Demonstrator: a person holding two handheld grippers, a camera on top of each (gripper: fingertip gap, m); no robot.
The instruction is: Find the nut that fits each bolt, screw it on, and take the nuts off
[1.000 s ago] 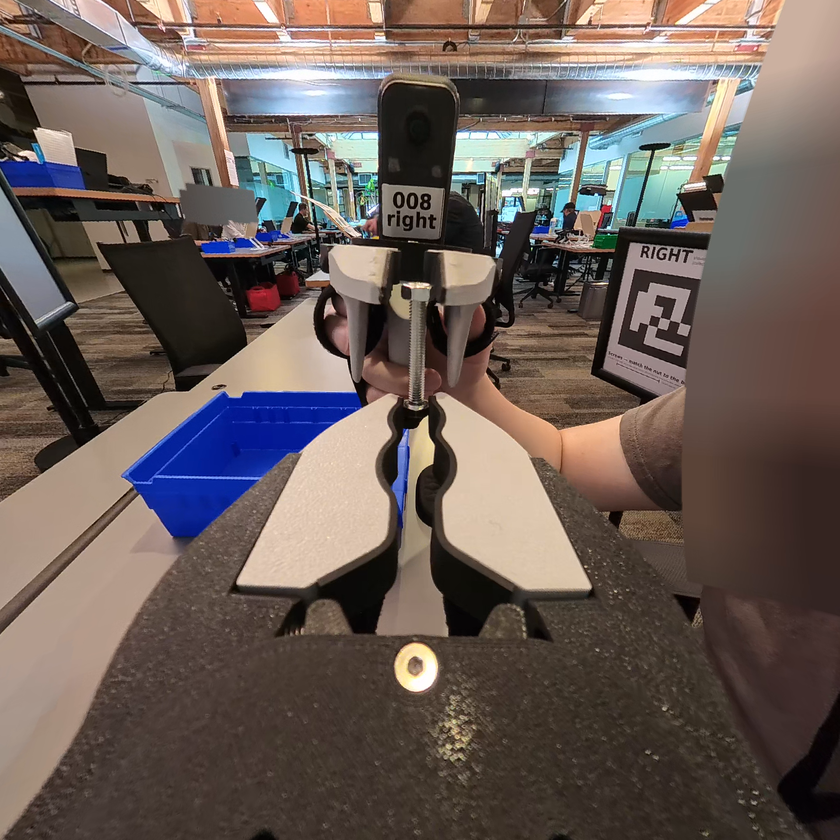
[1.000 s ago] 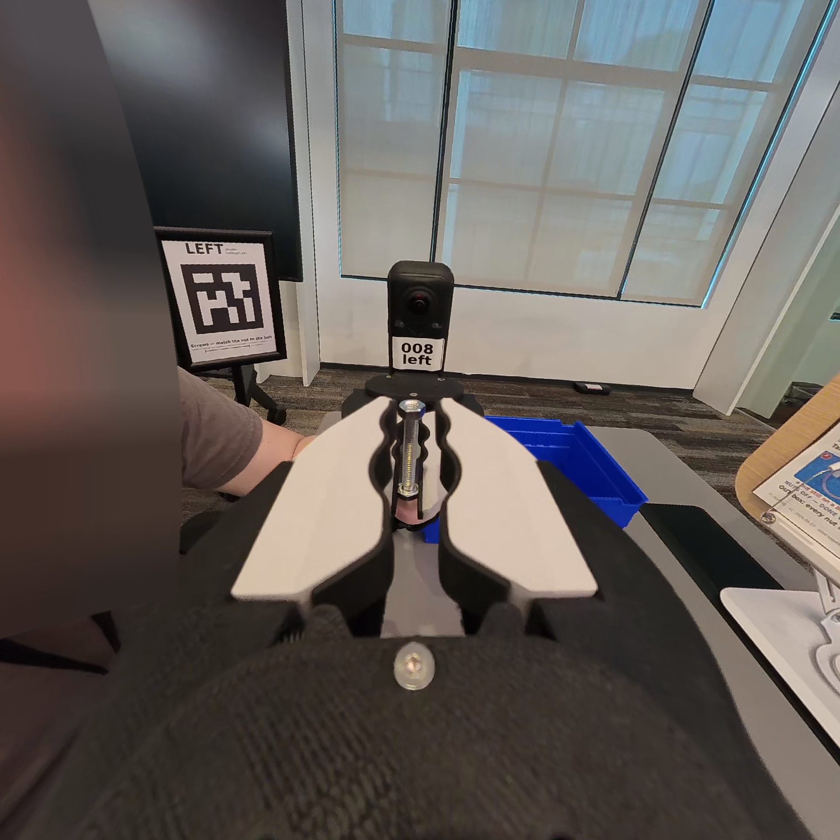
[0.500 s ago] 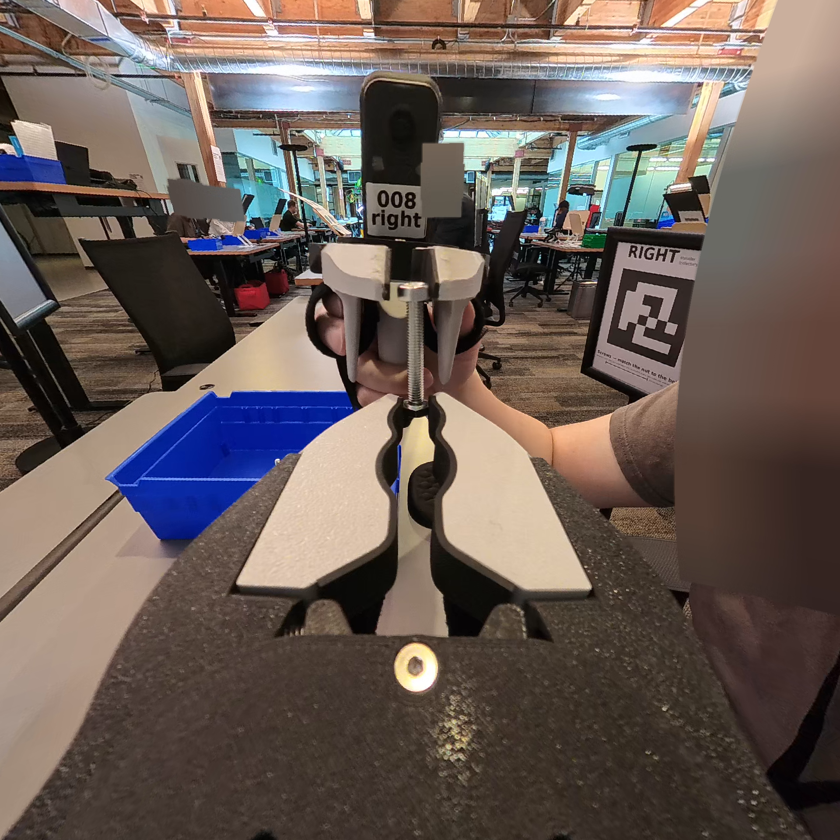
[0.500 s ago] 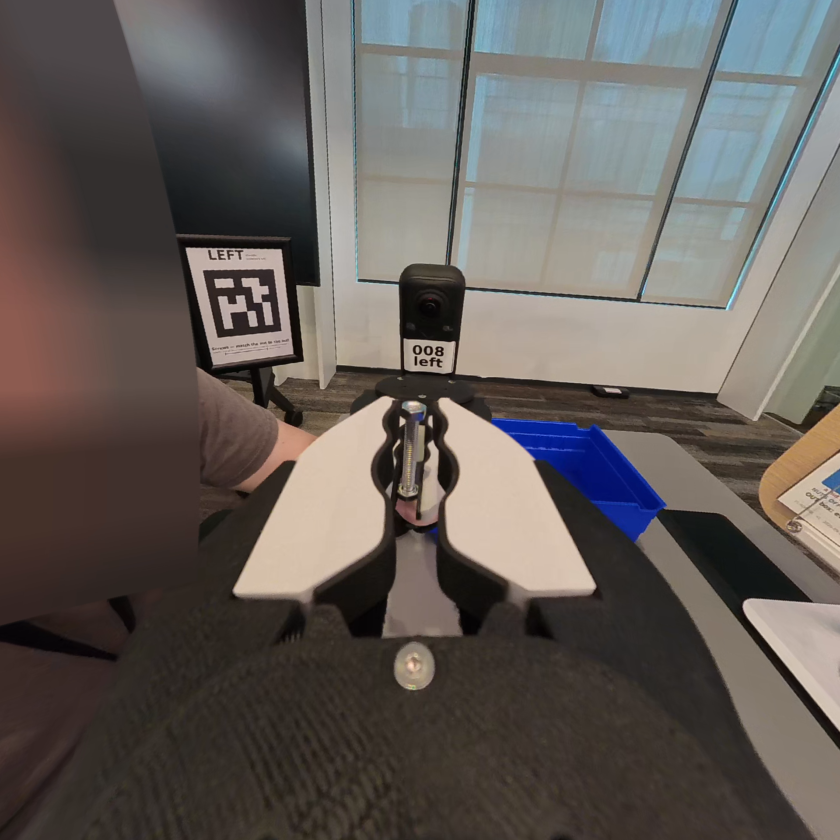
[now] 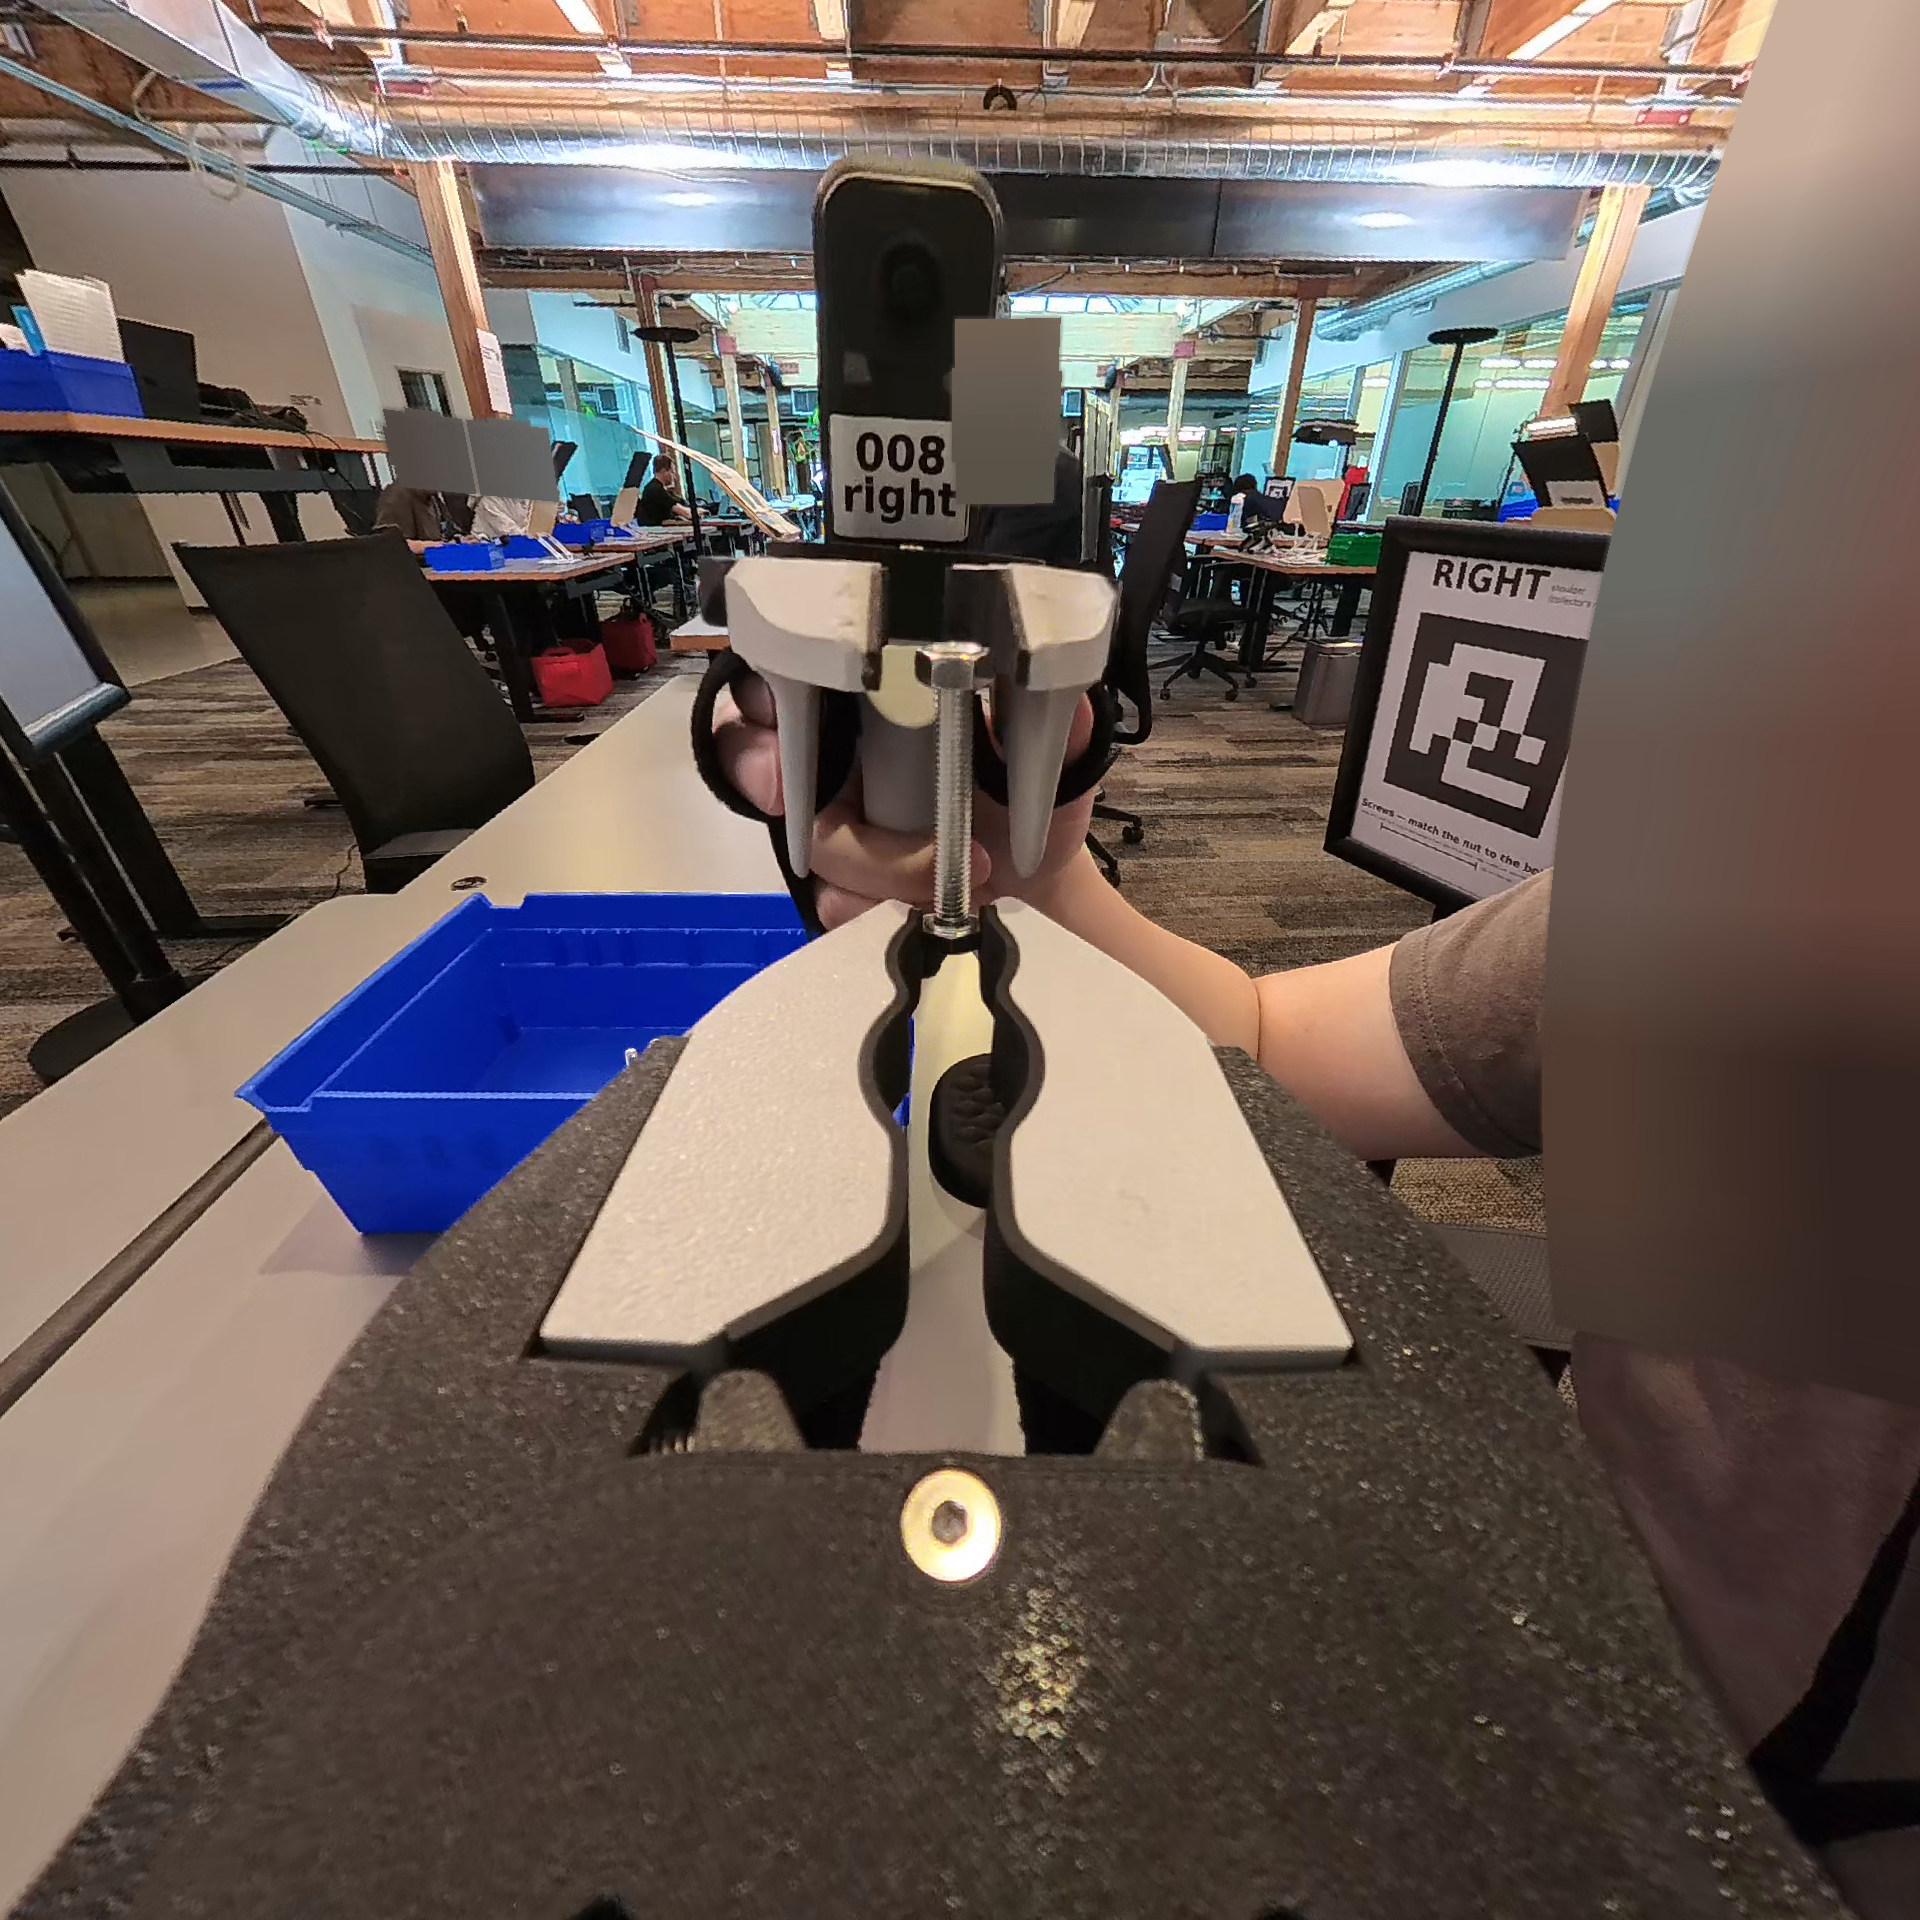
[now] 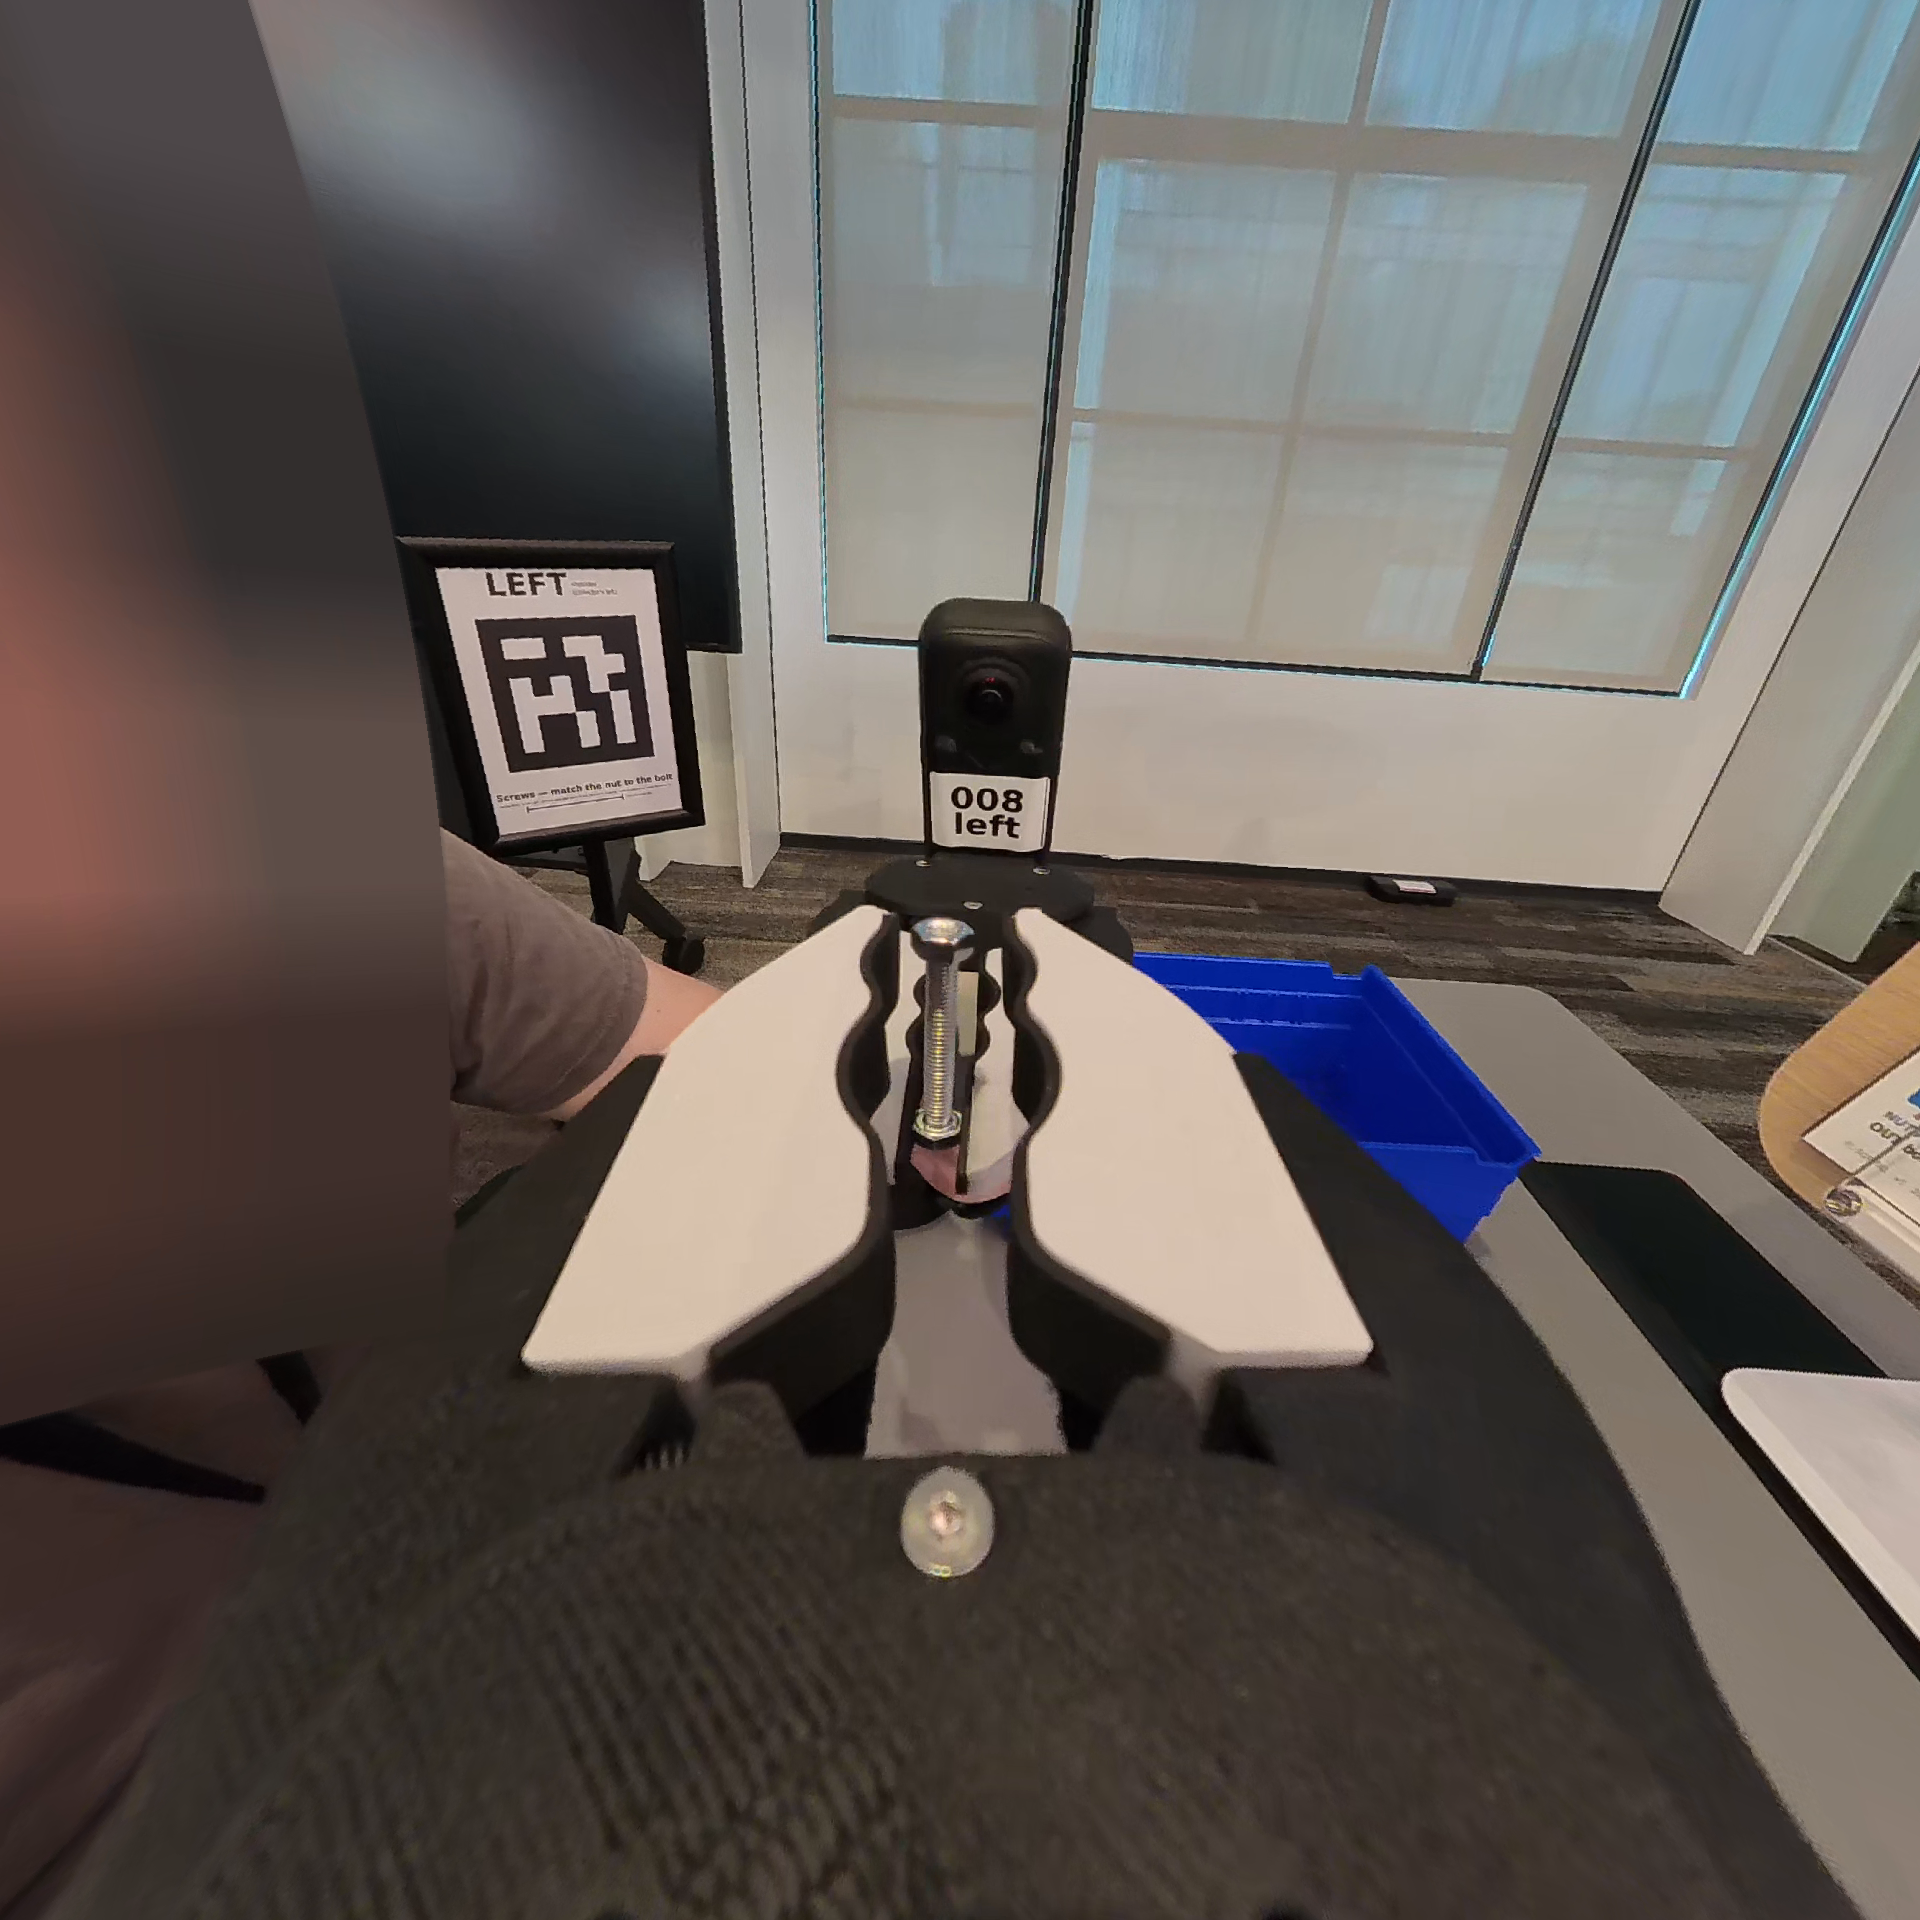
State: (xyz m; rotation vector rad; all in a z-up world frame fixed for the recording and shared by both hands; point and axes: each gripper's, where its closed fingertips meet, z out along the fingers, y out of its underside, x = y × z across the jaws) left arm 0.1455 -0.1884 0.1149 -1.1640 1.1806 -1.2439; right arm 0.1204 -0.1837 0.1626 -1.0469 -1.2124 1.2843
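Observation:
A long silver bolt (image 5: 953, 790) stands upright in the air between my two grippers, which face each other. My left gripper (image 5: 951, 925) is shut at its tips on the nut (image 5: 948, 928) at the bolt's lower end. In the right wrist view the bolt (image 6: 938, 1029) runs along the gap of my right gripper (image 6: 940, 925), with the nut (image 6: 935, 1122) on the near end and the head between the fingertips. The jaws stand slightly apart on either side of the head, with a small gap showing on both sides.
A blue bin (image 5: 520, 1039) sits on the grey table (image 5: 104, 1195) to my left gripper's left; it shows in the right wrist view (image 6: 1351, 1060) beside a black mat (image 6: 1662, 1299). Framed marker signs (image 5: 1475, 707) (image 6: 566, 696) stand beyond the person's arm. Spacing between my two grippers at the tips: around 5 cm.
Both grippers have swung a little together, so the background has shifted. The bolt, the nut and both grips look the same.

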